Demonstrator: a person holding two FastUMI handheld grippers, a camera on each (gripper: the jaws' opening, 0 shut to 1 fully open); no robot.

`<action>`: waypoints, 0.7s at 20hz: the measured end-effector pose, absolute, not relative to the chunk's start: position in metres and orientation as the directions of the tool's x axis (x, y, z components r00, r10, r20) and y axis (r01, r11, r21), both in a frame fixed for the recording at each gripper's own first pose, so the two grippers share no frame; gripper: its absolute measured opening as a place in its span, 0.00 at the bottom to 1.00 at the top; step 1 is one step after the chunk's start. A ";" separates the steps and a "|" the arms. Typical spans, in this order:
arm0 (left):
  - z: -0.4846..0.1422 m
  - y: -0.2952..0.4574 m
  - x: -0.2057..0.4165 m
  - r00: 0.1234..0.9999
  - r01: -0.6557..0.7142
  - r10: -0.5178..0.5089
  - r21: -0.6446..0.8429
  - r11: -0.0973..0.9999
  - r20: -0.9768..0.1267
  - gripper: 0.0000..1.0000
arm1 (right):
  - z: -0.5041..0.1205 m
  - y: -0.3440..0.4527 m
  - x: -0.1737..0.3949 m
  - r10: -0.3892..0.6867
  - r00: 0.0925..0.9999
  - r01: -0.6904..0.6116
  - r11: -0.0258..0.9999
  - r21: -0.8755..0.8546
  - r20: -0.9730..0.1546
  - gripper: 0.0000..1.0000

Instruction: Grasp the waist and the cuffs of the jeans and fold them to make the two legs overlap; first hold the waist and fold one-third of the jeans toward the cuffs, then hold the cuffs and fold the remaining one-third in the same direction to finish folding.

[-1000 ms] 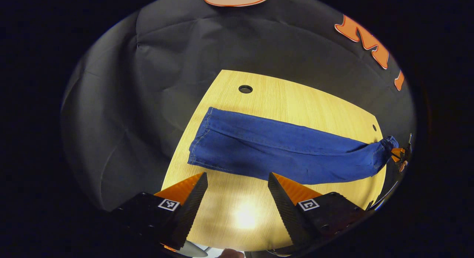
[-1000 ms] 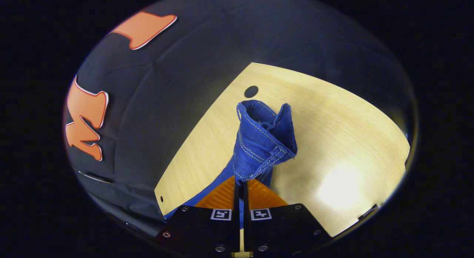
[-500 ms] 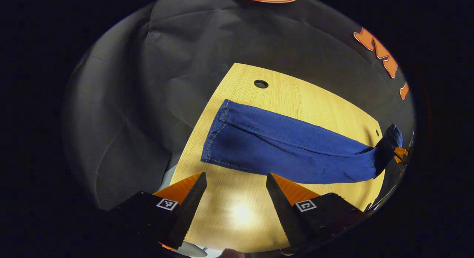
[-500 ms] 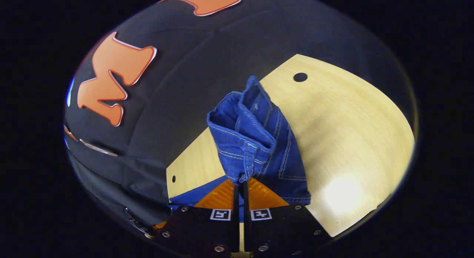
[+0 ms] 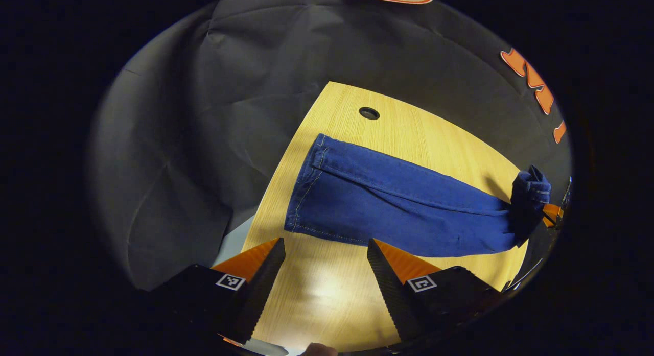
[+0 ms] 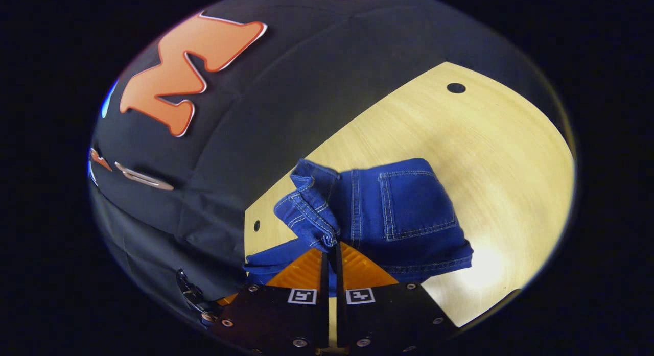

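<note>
Wooden table (image 5: 337,294) stands against black cloth and carries the jeans (image 5: 388,203), which lie lengthwise on it with the two legs already overlapped into one strip. A round cable hole (image 5: 369,113) near the table's far edge serves as the reference mark.

Cuffs (image 5: 306,187) rest flat just on the near side of that hole, undisturbed. From there the strip runs away from the hole to the waist (image 6: 311,213), which is raised off the table and bunched. In the right gripper view a back pocket (image 6: 416,205) faces up beside the bunched band, so the seat panel is tipped over toward the legs.

Right gripper (image 6: 331,254) is clenched on the waistband, both fingers pressed together with denim pinched between them. This hold appears intended to carry the waist end back over the legs, toward the hole and the cuffs, for the first one-third fold. That fold is judged begun but not laid down.

Left gripper (image 5: 324,274) is released, fingers spread wide with nothing between them. It hovers over bare table on the near side of the jeans, close to the cuff end but apart from the cloth. The position suggests it waits to pin or take the cuffs once the waist is set down.
</note>
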State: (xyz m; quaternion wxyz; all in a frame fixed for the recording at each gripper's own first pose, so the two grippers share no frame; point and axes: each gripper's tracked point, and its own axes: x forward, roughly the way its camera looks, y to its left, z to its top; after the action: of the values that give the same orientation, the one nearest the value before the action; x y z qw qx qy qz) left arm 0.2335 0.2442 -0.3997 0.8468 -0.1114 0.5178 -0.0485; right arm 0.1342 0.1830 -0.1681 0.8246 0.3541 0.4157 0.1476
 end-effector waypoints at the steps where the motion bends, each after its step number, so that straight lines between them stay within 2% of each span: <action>1: -0.404 0.249 0.234 0.456 -0.037 -0.198 -0.241 0.970 -0.868 0.99 | -0.171 0.192 0.132 0.537 0.603 0.049 0.713 0.699 -0.590 0.07; 7: -0.419 0.257 0.242 0.434 -0.043 -0.212 -0.255 0.966 -0.876 0.99 | -0.201 0.228 0.120 0.531 0.532 0.051 0.757 0.651 -0.659 0.06; 12: -0.438 0.245 0.238 0.386 -0.103 -0.311 -0.376 0.921 -0.869 0.99 | -0.225 0.243 0.106 0.494 0.464 0.102 0.795 0.598 -0.736 0.07; 14: -0.443 0.247 0.237 0.377 -0.151 -0.353 -0.433 0.889 -0.856 0.99 | -0.233 0.241 0.098 0.474 0.454 0.110 0.810 0.576 -0.754 0.25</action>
State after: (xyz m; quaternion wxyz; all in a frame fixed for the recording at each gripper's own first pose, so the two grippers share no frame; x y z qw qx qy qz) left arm 0.2367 0.2470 -0.4429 0.7980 -0.2275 0.5545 -0.0632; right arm 0.0982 0.2408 -0.2326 0.8031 0.2865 0.5100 0.1134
